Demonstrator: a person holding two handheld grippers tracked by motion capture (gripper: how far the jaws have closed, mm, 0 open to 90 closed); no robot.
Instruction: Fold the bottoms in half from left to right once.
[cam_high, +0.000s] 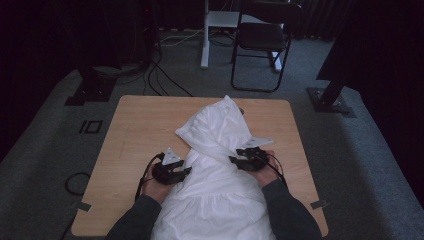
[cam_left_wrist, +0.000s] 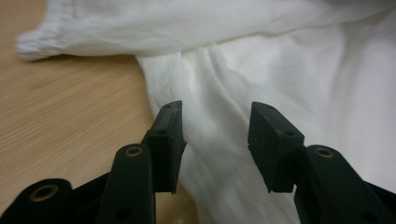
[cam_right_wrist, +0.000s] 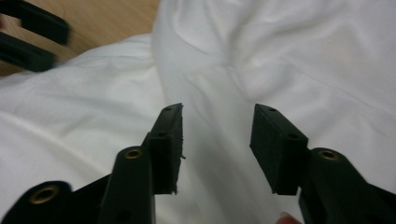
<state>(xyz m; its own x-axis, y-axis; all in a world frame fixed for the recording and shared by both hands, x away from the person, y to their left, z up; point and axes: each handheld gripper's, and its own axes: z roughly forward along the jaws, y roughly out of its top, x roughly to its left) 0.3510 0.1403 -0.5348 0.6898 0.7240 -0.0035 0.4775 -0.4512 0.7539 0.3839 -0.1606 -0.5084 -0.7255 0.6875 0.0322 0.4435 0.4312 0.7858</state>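
Here a white garment (cam_high: 220, 165) lies on the worktop (cam_high: 130, 130), its long axis running from the person's edge away toward the far side, with a folded part heaped at the far end. The left gripper (cam_left_wrist: 215, 135) has its fingers (cam_left_wrist: 168, 140) spread wide and empty over the garment's left edge, cloth directly ahead and bare wood just to their left. The right gripper (cam_right_wrist: 217, 140) is equally wide and empty with cloth all around its fingers (cam_right_wrist: 275, 144); both seem equally near, so either could pinch first.
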